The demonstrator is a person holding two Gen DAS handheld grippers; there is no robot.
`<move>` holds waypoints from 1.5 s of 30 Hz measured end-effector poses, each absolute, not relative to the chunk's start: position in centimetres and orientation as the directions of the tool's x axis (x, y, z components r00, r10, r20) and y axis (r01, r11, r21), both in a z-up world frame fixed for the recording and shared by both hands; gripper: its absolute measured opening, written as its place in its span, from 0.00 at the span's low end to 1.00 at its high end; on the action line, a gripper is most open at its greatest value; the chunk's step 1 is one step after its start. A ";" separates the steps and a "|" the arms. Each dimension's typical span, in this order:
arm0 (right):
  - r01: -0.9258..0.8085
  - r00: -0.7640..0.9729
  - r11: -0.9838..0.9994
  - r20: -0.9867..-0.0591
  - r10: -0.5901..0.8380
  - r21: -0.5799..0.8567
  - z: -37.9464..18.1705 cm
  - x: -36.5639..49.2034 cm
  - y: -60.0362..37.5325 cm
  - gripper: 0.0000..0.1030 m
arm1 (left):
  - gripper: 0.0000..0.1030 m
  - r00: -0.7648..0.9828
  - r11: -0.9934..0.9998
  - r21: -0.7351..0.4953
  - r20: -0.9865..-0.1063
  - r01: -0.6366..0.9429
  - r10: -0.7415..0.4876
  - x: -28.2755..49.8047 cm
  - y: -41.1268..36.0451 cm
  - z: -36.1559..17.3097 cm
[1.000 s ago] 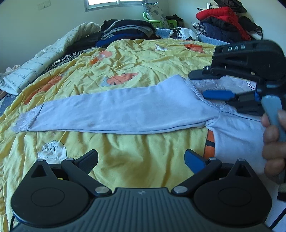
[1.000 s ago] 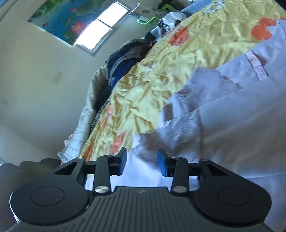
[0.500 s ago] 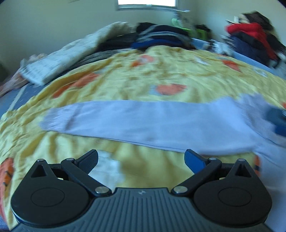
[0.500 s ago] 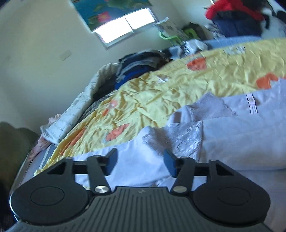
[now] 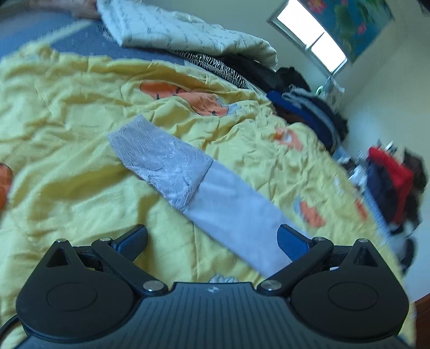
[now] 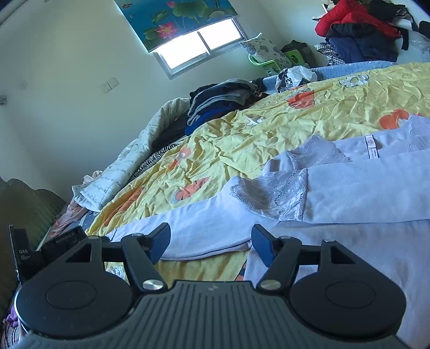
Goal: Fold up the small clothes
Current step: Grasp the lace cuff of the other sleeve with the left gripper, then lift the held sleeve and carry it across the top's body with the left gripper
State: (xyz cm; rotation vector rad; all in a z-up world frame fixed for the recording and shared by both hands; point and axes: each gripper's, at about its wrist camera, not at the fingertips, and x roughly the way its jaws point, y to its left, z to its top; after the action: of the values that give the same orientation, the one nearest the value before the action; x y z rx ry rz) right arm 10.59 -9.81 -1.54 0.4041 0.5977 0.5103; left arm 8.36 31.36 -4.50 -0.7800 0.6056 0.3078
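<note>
The letters "DAS" stand in white on the black body of the left gripper [image 6: 25,257], seen at the left edge of the right wrist view. A small white label [image 6: 371,147] is sewn in the pale garment [image 6: 362,193], but its print is too small to read.

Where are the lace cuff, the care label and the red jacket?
lace cuff [image 5: 161,163], left wrist view, middle of the lace
care label [image 6: 371,146], right wrist view, white tag's centre
red jacket [image 6: 346,14], right wrist view, top of the pile
</note>
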 end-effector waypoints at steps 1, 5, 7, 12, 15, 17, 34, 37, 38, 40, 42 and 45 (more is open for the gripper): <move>-0.331 0.710 0.801 -0.427 0.560 0.500 -1.6 10.6 -9.8 0.70 | 1.00 0.804 0.653 -0.600 -0.595 -0.463 0.023 8.4 32.0 -4.7; -0.303 0.710 0.811 -0.449 0.542 0.500 -2.0 10.4 -9.7 0.72 | 1.00 0.863 0.529 -0.746 -0.503 -0.405 -0.048 8.9 33.9 -5.7; -0.305 0.710 0.814 -0.452 0.540 0.494 -2.1 10.1 -9.4 0.72 | 1.00 0.890 0.451 -0.810 -0.450 -0.375 -0.069 9.1 35.0 -6.4; -0.317 0.716 0.830 -0.457 0.527 0.459 -2.1 9.4 -8.9 0.72 | 0.94 0.919 0.373 -0.862 -0.391 -0.344 -0.055 9.8 36.1 -6.8; -0.309 0.720 0.834 -0.460 0.519 0.458 -2.0 9.3 -9.2 0.72 | 0.53 0.908 0.345 -0.871 -0.406 -0.350 -0.106 10.8 36.1 -7.4; -0.298 0.724 0.835 -0.460 0.513 0.462 -2.1 9.2 -9.6 0.72 | 0.30 0.893 0.313 -0.877 -0.424 -0.364 -0.152 11.5 35.9 -8.4; -0.320 0.743 0.891 -0.497 0.447 0.322 -2.3 12.0 -9.0 0.72 | 0.08 0.840 0.541 -0.695 -0.542 -0.473 0.037 13.5 33.7 -7.3; -0.309 0.749 0.892 -0.493 0.443 0.331 -2.3 13.9 -9.2 0.72 | 0.08 0.852 0.557 -0.701 -0.524 -0.445 0.022 13.5 33.5 -7.3; -0.301 0.745 0.892 -0.500 0.441 0.338 -2.5 14.7 -9.2 0.73 | 0.07 0.854 0.567 -0.695 -0.519 -0.441 0.028 13.3 33.2 -7.1; -0.284 0.722 0.892 -0.535 0.440 0.350 -3.3 16.1 -9.3 0.73 | 0.05 0.857 0.599 -0.671 -0.514 -0.437 0.050 13.0 32.5 -6.5; -0.267 0.695 0.893 -0.570 0.439 0.362 -4.0 16.8 -9.2 0.72 | 0.05 0.857 0.625 -0.641 -0.508 -0.446 0.091 12.4 31.9 -5.6; -0.265 0.701 0.874 -0.541 0.465 0.407 -3.9 15.7 -9.8 0.73 | 0.05 0.859 0.664 -0.590 -0.485 -0.459 0.164 11.5 31.1 -4.0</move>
State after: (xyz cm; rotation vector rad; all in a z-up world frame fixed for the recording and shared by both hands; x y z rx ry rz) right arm 15.71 -9.80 -3.94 0.3112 0.6822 0.4139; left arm 11.51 31.09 -4.02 -0.7702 0.4141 0.3634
